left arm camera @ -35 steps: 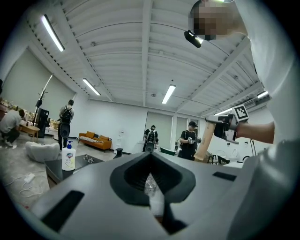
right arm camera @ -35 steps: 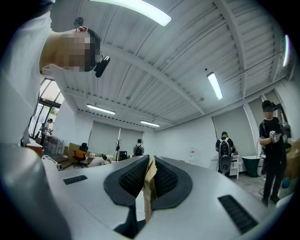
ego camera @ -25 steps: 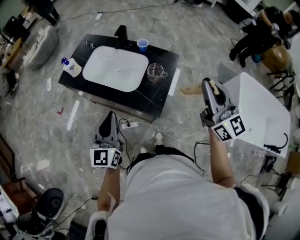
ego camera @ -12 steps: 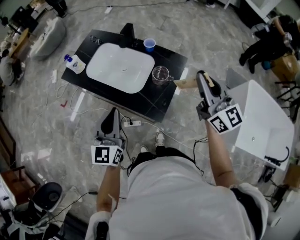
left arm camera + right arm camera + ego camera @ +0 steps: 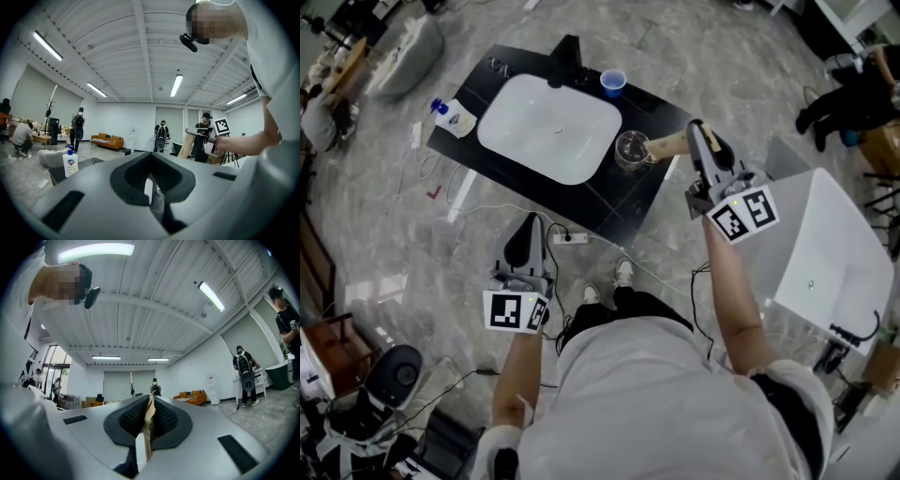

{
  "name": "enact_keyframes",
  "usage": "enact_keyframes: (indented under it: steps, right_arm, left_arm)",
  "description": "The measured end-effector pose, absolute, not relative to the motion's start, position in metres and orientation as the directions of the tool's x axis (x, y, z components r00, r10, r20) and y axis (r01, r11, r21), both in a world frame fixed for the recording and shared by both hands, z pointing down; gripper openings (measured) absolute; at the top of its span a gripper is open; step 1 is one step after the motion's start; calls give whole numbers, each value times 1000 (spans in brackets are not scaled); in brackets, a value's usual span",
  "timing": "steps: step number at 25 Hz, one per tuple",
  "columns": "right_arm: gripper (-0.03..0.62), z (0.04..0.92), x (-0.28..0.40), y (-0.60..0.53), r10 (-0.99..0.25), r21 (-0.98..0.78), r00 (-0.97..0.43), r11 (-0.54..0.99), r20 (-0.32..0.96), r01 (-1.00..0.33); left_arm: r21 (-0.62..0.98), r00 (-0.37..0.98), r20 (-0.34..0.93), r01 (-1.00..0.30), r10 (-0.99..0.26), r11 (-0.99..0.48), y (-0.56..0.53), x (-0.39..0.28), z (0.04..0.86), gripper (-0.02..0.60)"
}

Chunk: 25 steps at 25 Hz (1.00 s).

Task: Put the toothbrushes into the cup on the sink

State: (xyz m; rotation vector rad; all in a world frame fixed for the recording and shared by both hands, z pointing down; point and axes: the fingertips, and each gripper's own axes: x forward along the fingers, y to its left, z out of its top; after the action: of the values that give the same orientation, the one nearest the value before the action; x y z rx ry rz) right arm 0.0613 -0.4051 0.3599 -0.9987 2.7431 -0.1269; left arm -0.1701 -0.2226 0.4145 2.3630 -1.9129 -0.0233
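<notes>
- Desk [image 5: 619,202], black, white basin [image 5: 548,127] set in
- Cup [image 5: 630,148], clear glass, upright at the basin's 3 o'clock
- Right gripper [image 5: 697,141], at the cup's 3 o'clock, held near level, probably so its load leads end-first toward the rim
  - fingers clamped on the toothbrush
- Left gripper [image 5: 528,227], off the desk at 6 o'clock, likely parked clear
  - fingers together, nothing identifiable between
- Toothbrush [image 5: 667,144], tan packet, free end near the cup, not yet inside

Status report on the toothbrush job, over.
Right gripper shut on tan toothbrush, its end by the glass cup. Left gripper shut, held back. Nothing between.
</notes>
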Motion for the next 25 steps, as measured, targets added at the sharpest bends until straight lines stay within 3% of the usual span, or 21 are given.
enact_keyframes:
  steps: [25]
  right_arm:
    - [41,494,36,-485,-694,-385,-718,678,-53,-626]
  left_arm:
    - [118,137,163,-986,-977,-118,-237,-181,444,2]
